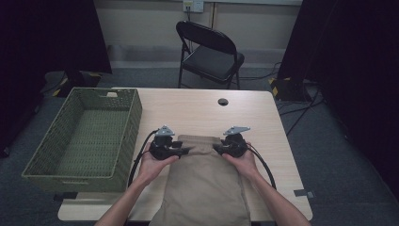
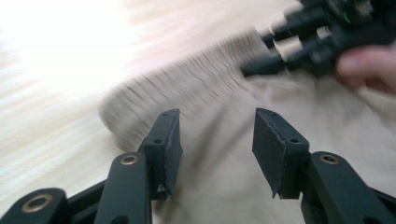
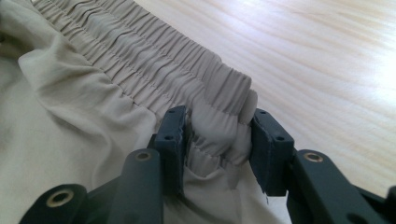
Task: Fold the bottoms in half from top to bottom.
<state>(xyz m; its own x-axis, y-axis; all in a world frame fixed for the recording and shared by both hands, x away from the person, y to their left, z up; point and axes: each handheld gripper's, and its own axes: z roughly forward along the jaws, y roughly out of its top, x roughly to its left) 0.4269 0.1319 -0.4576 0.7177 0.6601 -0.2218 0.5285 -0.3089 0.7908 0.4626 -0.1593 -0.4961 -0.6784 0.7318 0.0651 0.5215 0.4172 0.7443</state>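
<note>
A beige garment with an elastic waistband (image 1: pixel 207 188) lies flat on the wooden table (image 1: pixel 188 110), its waistband at the far end and its lower part hanging over the near edge. My left gripper (image 1: pixel 187 150) is at the waistband's left corner. In the left gripper view it (image 2: pixel 217 135) stands open just above the cloth (image 2: pixel 219 177), with nothing between its pads. My right gripper (image 1: pixel 217 147) is at the waistband's right corner. There its jaws (image 3: pixel 217 135) pinch a bunched fold of the waistband (image 3: pixel 219 93). The right gripper (image 2: pixel 254 53) also appears, blurred, in the left gripper view.
A green woven basket (image 1: pixel 134 113) stands empty on the table's left side, close to my left hand. A cable hole (image 1: pixel 223 101) lies in the table beyond the garment. A black folding chair (image 1: pixel 211 52) stands behind the table.
</note>
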